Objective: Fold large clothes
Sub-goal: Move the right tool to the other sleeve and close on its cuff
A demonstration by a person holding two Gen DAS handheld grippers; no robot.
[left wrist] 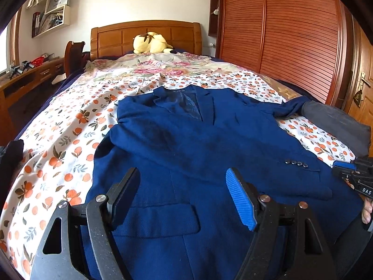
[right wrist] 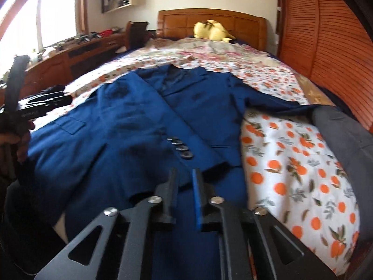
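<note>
A dark blue suit jacket (left wrist: 198, 154) lies face up on the bed, collar toward the headboard, one sleeve folded across its front with cuff buttons (left wrist: 295, 163) showing. It also shows in the right wrist view (right wrist: 139, 130). My left gripper (left wrist: 184, 175) is open above the jacket's lower left part, near a pocket flap, holding nothing. My right gripper (right wrist: 185, 175) has its jaws nearly together with a narrow gap, above the folded cuff's edge; no cloth shows between them. The right gripper also shows at the right edge of the left wrist view (left wrist: 354, 175).
The bed has an orange-fruit print sheet (left wrist: 70, 140) and a wooden headboard (left wrist: 144, 35) with a yellow plush toy (left wrist: 151, 43). A grey garment (left wrist: 338, 126) lies at the right bed edge. A wooden wardrobe (left wrist: 291, 35) stands right, a desk (left wrist: 30, 77) left.
</note>
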